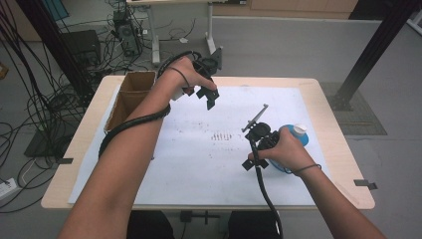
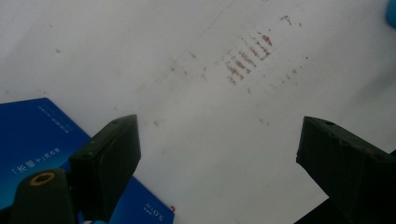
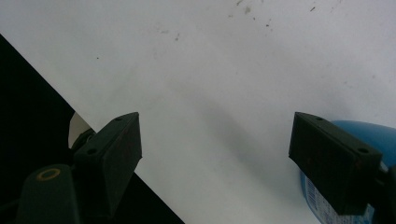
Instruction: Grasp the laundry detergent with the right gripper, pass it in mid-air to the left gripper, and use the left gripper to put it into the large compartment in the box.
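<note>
My left gripper [image 1: 208,97] hung above the far left of the white paper sheet [image 1: 199,164], jaws spread wide with nothing between them. In the left gripper view those jaws framed bare paper marked with a patch of short brown smudges [image 2: 250,56], and a flat blue booklet with white print [image 2: 32,144] lay just beside the left jaw, partly behind it. My right gripper [image 1: 253,162] sat low over the right side of the sheet, its jaws likewise parted and empty. In the right gripper view a round blue plastic container with a white cap [image 3: 369,135] stood just beside the right jaw, not between the two; from above, it [image 1: 299,133] sat behind my right hand [image 1: 286,149], near the sheet's right edge. An open brown cardboard box [image 1: 130,92] stood at the far left corner of the light wooden table [image 1: 343,169].

I judged this to be the approach step, with neither thing gripped yet. Next I would have needed to swing the right jaws round the container and close, keeping clear of the cap
</note>
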Action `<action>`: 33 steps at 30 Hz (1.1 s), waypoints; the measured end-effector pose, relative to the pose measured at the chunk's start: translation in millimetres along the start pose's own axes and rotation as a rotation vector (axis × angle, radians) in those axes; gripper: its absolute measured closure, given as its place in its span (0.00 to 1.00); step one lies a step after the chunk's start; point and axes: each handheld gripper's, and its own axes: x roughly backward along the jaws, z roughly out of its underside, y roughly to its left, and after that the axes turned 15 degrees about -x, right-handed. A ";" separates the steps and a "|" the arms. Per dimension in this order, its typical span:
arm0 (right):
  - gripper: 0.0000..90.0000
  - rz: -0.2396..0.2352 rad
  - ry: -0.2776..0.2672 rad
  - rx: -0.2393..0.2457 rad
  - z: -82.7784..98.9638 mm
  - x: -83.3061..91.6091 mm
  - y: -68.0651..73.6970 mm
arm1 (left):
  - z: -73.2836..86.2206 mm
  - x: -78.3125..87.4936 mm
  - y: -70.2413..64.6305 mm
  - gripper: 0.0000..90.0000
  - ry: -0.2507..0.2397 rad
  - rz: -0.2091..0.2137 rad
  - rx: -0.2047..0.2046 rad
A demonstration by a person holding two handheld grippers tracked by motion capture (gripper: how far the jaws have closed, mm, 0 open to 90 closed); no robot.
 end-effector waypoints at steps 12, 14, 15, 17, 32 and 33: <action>0.19 -0.009 0.000 0.001 6.0 -0.8 -0.4 | 1.0 -2.8 1.9 0.15 -0.007 0.008 0.004; 0.19 -0.010 -0.001 -0.002 7.5 -1.1 -0.6 | 1.3 -3.9 1.2 0.15 -0.006 0.012 0.005; 0.19 -0.010 -0.001 -0.002 7.5 -1.1 -0.6 | 1.3 -3.9 1.2 0.15 -0.006 0.012 0.005; 0.19 -0.010 0.002 -0.002 10.1 -1.5 -0.4 | 1.7 -4.6 0.3 0.15 -0.007 0.011 0.005; 0.19 -0.036 0.005 0.002 29.2 -5.4 -2.3 | 13.6 -8.3 -0.7 0.15 -0.012 0.034 0.019; 0.19 -0.040 0.006 -0.003 31.3 -5.6 -3.5 | 15.7 -10.3 -1.2 0.15 -0.009 0.037 0.022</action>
